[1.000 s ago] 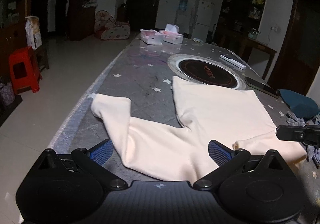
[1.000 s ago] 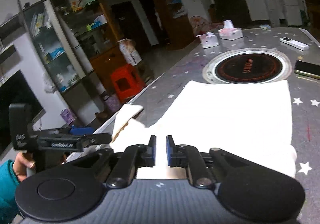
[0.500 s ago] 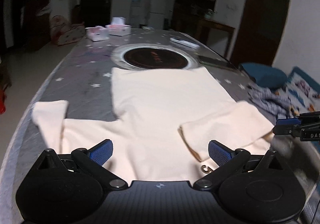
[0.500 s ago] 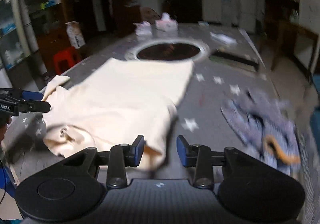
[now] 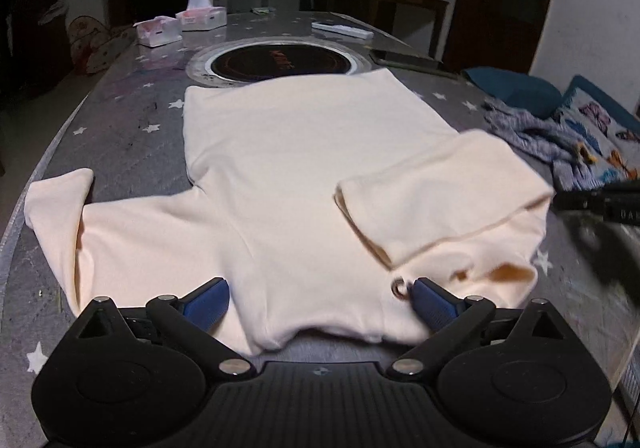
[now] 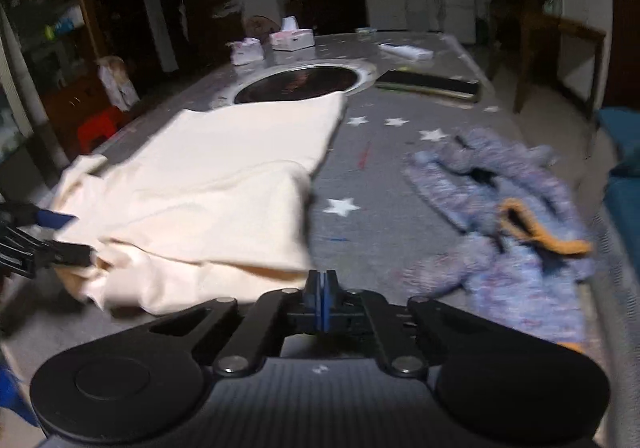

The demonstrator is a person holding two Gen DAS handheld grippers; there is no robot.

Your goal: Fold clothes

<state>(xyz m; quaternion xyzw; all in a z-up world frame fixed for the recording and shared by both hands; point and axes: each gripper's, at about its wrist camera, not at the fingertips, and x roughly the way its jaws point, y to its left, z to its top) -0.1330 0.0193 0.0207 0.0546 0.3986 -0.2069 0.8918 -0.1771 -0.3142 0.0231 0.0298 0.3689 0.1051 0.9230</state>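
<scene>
A cream long-sleeved top [image 5: 288, 168] lies spread on the grey star-patterned table [image 5: 120, 128], also in the right wrist view [image 6: 224, 168]. Its right sleeve [image 5: 444, 192] is folded in over the body; the left sleeve [image 5: 60, 208] lies out to the left. My left gripper [image 5: 316, 300] is open over the near hem, holding nothing. My right gripper [image 6: 321, 280] is shut and empty, at the table's near edge just right of the folded sleeve. It shows blurred at the right edge of the left wrist view [image 5: 600, 204].
A crumpled blue-purple garment [image 6: 512, 208] lies right of the top. A round black cooktop [image 5: 280, 64] sits behind the top. Tissue boxes [image 5: 200, 14], a remote [image 5: 342, 30] and a phone [image 5: 404, 58] lie farther back. A red stool [image 6: 100, 128] stands left of the table.
The right gripper let go of the sleeve, now folded over the body, drew back right and closed empty. The left gripper swung to face the top's middle, still open.
</scene>
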